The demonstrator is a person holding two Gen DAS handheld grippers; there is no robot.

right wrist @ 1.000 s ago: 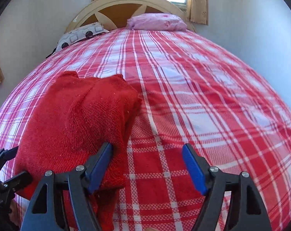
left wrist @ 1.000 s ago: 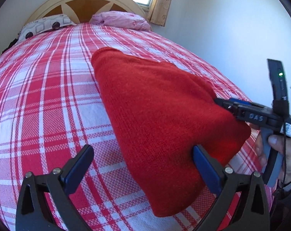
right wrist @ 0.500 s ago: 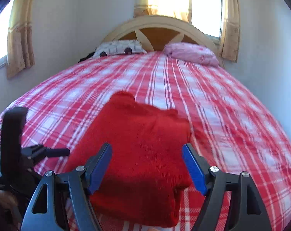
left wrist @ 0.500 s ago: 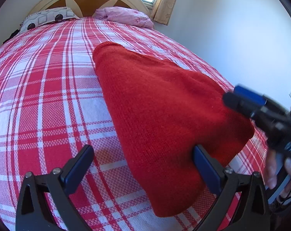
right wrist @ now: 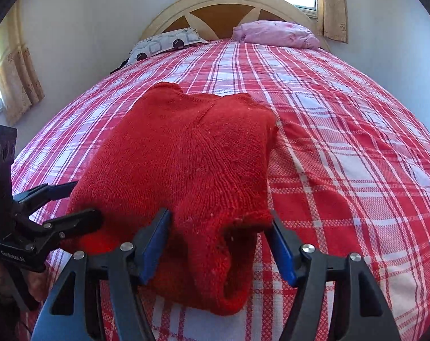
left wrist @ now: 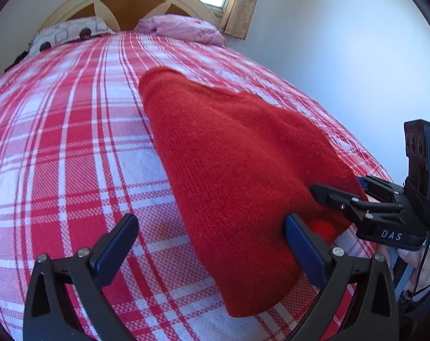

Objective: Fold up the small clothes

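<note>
A folded red knit sweater [left wrist: 237,170] lies on the red and white plaid bedspread [left wrist: 72,147]; it also shows in the right wrist view [right wrist: 186,164]. My left gripper [left wrist: 212,247] is open at the sweater's near left edge, its right finger against the knit. My right gripper [right wrist: 220,244] is open, its jaws standing either side of the sweater's near folded corner. Each gripper shows in the other's view: the right one [left wrist: 345,196] at the sweater's right edge, the left one [right wrist: 70,201] at its left edge.
A cream headboard [right wrist: 229,8] stands at the far end with a patterned pillow [right wrist: 166,42] and a pink pillow [right wrist: 274,34]. A white wall [left wrist: 343,42] runs along the bed's right side. Curtained windows are behind the headboard and at the left.
My right gripper swung from the bare bedspread over to the sweater and came down low, its jaws now around the near corner. My left gripper stayed almost in place.
</note>
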